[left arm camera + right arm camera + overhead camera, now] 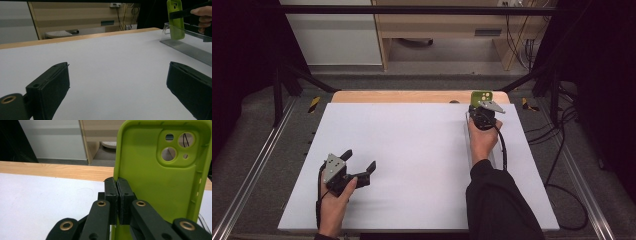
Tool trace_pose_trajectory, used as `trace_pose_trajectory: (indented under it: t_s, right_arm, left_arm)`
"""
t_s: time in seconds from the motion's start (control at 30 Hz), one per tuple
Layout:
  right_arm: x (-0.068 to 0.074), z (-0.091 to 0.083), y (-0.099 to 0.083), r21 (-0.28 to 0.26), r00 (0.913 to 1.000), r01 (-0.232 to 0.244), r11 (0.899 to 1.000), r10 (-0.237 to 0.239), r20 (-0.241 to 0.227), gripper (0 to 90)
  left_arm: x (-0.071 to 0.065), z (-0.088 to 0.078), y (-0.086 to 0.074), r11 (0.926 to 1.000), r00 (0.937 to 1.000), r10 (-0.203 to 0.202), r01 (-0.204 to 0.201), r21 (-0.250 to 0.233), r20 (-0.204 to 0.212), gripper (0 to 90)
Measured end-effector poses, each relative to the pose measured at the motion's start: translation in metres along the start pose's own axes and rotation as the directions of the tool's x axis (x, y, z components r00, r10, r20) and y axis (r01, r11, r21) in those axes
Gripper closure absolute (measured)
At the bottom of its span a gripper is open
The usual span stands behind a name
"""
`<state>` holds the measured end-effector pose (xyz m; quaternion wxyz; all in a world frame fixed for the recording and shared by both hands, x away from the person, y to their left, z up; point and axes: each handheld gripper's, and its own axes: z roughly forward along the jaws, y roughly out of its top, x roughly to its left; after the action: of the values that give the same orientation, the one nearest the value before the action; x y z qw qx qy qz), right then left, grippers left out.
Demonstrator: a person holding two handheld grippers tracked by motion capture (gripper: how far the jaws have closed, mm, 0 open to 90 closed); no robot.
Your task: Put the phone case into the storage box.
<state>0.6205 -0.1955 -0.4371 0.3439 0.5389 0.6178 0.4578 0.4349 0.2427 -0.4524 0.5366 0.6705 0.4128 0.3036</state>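
White table (412, 165) mostly bare; my right gripper (117, 195) pinches the green phone case (155, 177) over the clear stand (185, 47), unplaced; left gripper (357, 165) spread, idle

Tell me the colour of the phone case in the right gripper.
Lime green phone case, clearest in the right gripper view.

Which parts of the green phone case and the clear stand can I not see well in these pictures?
- Green phone case, right gripper view: bottom cut off by the frame edge; left edge hidden inside the shut right gripper.
- Clear stand, left gripper view: far end cut off at the right edge.
- High view: the case is too small for detail.
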Motion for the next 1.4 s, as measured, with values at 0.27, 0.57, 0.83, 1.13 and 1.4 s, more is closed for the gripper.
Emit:
trace_pose_trajectory:
  t_s: [0.27, 0.57, 0.83, 1.13, 1.4]
  right_arm:
    - [-0.0012, 0.0009, -0.0011, 0.011, 1.0000, -0.004, 1.000, 0.004, 0.000, 88.3]
    - [-0.0017, 0.0019, -0.0018, 0.014, 1.0000, -0.003, 1.000, 0.003, -0.005, 88.2]
    - [-0.0034, 0.0031, -0.0033, 0.032, 1.0000, -0.003, 0.999, 0.004, -0.007, 88.2]
    - [-0.0039, 0.0042, -0.0041, 0.039, 0.9999, -0.010, 0.999, 0.011, -0.012, 88.2]
    - [-0.0051, 0.0054, -0.0051, 0.048, 0.9996, -0.011, 0.999, 0.012, -0.027, 88.1]
  left_arm:
    - [-0.0003, 0.0002, -0.0001, 1.0000, 1.0000, 0.001, -0.001, 0.002, 0.003, 4.1]
    - [-0.0006, 0.0010, -0.0003, 1.0000, 1.0000, 0.000, 0.000, 0.006, 0.005, 4.1]
    - [-0.0002, 0.0007, -0.0001, 1.0000, 1.0000, 0.000, 0.000, 0.005, 0.006, 4.1]
    - [-0.0007, 0.0012, -0.0001, 1.0000, 1.0000, 0.000, 0.000, 0.005, 0.007, 4.1]
    - [-0.0004, 0.0009, 0.0002, 1.0000, 1.0000, -0.004, 0.004, 0.003, 0.005, 4.1]
